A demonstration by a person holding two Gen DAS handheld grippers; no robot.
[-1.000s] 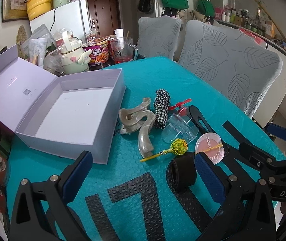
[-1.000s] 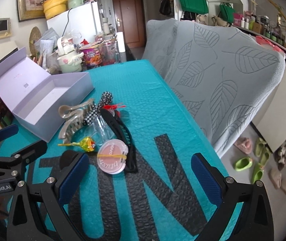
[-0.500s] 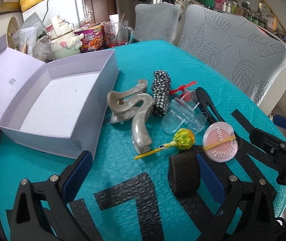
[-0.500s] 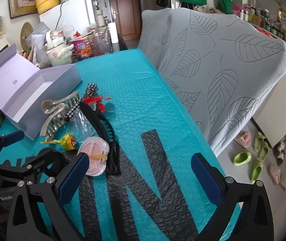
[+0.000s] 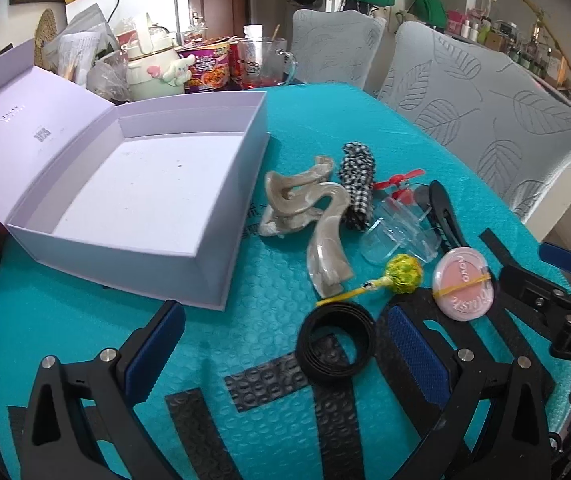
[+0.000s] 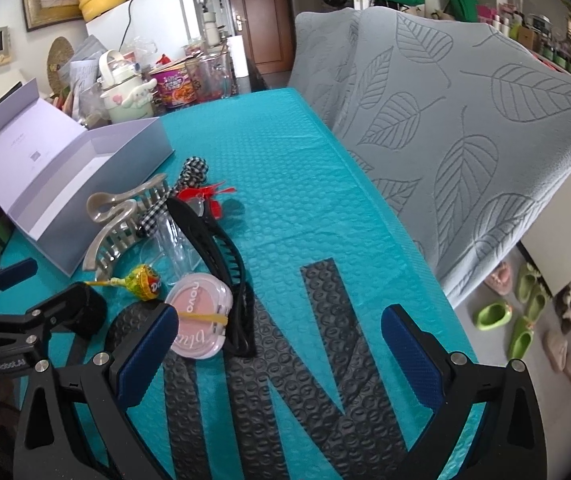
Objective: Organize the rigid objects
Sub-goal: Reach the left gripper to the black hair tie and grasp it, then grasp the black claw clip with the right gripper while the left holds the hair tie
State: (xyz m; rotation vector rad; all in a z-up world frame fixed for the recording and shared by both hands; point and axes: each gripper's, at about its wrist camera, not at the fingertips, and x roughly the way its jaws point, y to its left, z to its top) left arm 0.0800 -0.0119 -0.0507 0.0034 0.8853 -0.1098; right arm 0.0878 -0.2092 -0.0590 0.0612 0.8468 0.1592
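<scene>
My left gripper [image 5: 281, 332] is open low over the teal mat, and a black coiled ring [image 5: 337, 348] lies between its fingers, close to the right one. Beyond it lie a yellow lollipop [image 5: 403, 274], a pink blush compact [image 5: 463, 284], a clear plastic cup [image 5: 397, 236], a black hair clip [image 5: 445, 216], two beige hair claws [image 5: 297, 204], a checkered hair tie [image 5: 357, 184] and a red propeller clip [image 5: 399, 184]. An open lavender box [image 5: 221, 264] stands empty to the left. My right gripper [image 6: 281, 332] is open, its left finger beside the compact [image 6: 201, 320].
Cups, a noodle bowl and a white kettle [image 5: 153, 68] crowd the table's far end behind the box. Two chairs with grey leaf-pattern covers [image 6: 465, 128] stand along the right edge. Slippers [image 6: 493, 314] lie on the floor beyond.
My left gripper moved forward and lower, so the black ring now lies between its fingers, seen from above. My right gripper shifted closer to the compact.
</scene>
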